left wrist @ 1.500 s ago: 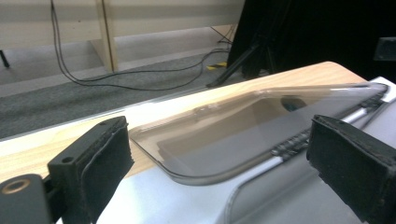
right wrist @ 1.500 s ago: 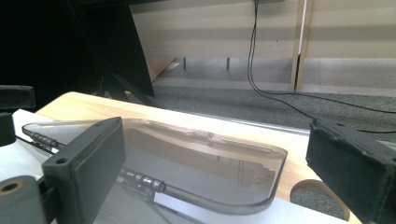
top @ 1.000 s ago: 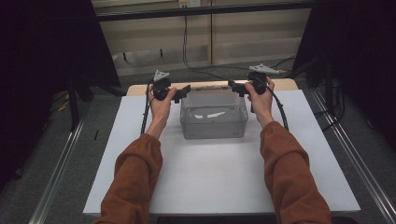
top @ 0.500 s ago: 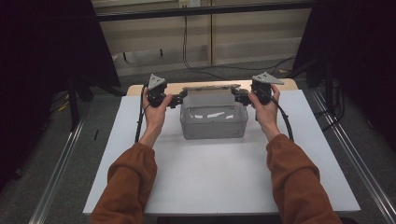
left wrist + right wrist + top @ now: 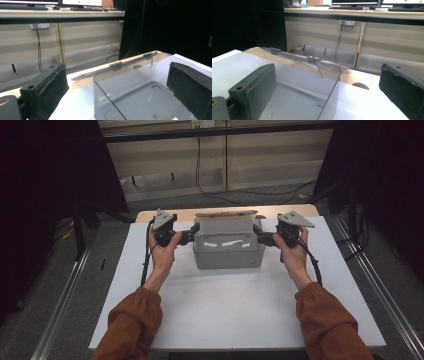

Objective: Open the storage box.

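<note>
Near the far middle of the white rectangular tabletop [image 5: 235, 310]: a clear plastic box with a hinged lid laid back [image 5: 228, 249], lid open toward the far edge. At its left end wall, the left black two-jaw gripper [image 5: 190, 234]; at its right end wall, the right black two-jaw gripper [image 5: 261, 236]. Both wide open, one jaw inside the wall [image 5: 110, 100] and one outside, gripping nothing as yet, probably placed so for a two-sided lift. Beyond: a strip of bare wood [image 5: 150, 215], grey floor, pale panelled wall, dangling cables, dark curtains at either side.
</note>
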